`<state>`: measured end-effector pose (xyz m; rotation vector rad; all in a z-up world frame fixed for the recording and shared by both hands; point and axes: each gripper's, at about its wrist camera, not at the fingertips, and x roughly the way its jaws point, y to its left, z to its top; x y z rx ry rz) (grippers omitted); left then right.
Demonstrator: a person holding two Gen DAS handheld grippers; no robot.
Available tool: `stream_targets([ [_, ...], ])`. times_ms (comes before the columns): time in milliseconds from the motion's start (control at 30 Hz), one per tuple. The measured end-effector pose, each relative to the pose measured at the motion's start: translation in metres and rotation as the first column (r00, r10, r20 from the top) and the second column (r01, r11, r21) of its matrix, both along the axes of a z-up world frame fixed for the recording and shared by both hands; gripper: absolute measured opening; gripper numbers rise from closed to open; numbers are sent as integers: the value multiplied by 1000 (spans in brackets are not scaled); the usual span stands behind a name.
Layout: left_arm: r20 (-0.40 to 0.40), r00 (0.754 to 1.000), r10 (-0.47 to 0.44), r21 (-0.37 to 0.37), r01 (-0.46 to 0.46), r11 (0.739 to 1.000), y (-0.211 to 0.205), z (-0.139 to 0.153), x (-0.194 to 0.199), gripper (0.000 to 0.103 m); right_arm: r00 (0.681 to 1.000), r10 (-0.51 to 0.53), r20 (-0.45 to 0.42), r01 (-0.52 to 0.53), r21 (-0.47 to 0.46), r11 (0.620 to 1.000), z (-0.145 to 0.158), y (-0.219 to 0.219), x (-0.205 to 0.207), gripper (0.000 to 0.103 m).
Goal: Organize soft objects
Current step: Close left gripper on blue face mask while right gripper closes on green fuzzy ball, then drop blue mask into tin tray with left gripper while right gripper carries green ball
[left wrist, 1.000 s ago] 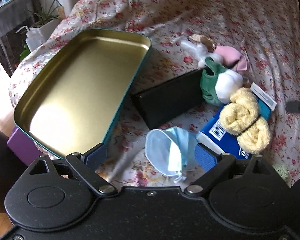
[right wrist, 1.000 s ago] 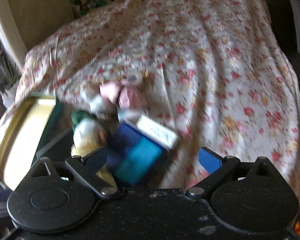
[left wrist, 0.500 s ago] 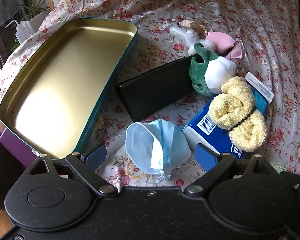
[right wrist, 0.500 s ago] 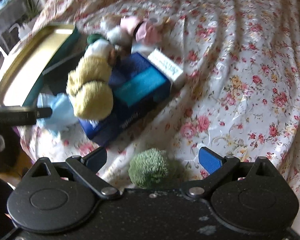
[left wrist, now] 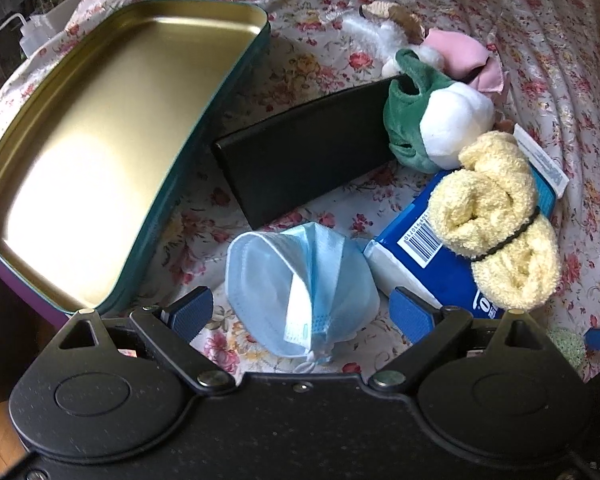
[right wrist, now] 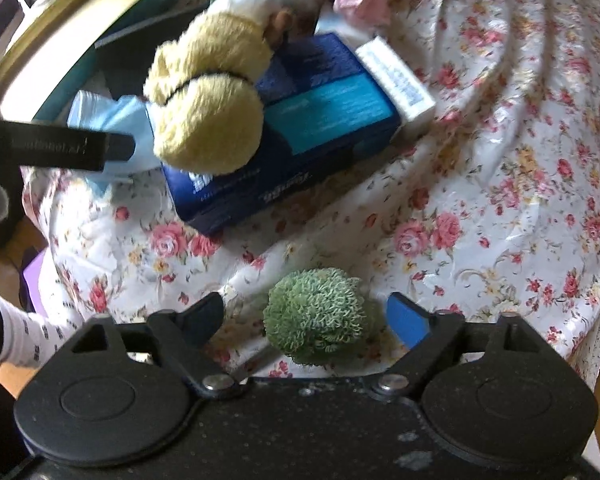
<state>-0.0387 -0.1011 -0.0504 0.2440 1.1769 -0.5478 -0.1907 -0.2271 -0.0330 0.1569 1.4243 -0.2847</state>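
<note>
My left gripper (left wrist: 302, 312) is open, its blue pads either side of a crumpled light-blue face mask (left wrist: 300, 280) on the floral cloth. My right gripper (right wrist: 306, 314) is open around a fuzzy green ball (right wrist: 318, 316) near the cloth's front edge. A yellow rolled towel (left wrist: 496, 220) lies on a blue tissue pack (left wrist: 440, 280); both also show in the right wrist view, the towel (right wrist: 208, 104) and the pack (right wrist: 320, 120). A green-and-white plush (left wrist: 432, 120) and a pink soft item (left wrist: 464, 56) lie behind. An empty gold tin tray (left wrist: 100, 140) sits left.
A black box (left wrist: 308, 152) lies between the tray and the plush. A white toy (left wrist: 384, 32) lies at the back. The left gripper's finger (right wrist: 60, 148) shows at the left of the right wrist view. The cloth's edge drops off near both grippers.
Both grippers moved forward and lower. The mask now sits between the left pads, and the green ball came in between the right pads. Nothing was taken hold of.
</note>
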Motion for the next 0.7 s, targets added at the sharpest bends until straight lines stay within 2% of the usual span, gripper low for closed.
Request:
stream_targets([
  [133,-56,998,-8,-11,7,1000,-4,-7,2,87,1000,-15,-23,14,-30,999,-6,0,0,59],
  [167,-65,998,-8,-14,7,1000,-5,-9,2,83,1000,-17,-17,17,-29,999,-4,-1,-2,59],
  [200,-73,997,-10,-15,9,1000,-5,-11,2,70,1000,-22,-8,21,-29,999,-3,-1,-3,58],
  [233,-80,997,-12,-13,11,1000,-5,-12,2,61,1000,-29,-1,29,-26,999,-2,-2,-4,57],
  [333,-95,995,1,-24,-3,1000,-1,-12,4,54,998,-60,17,60,-13,998,0,-8,-8,55],
  [533,-89,996,21,-59,-27,998,11,-2,5,49,990,-121,79,122,-9,992,11,-16,-17,54],
  [700,-72,997,21,-94,-28,995,21,10,2,49,976,-181,119,181,9,983,23,-26,-28,54],
])
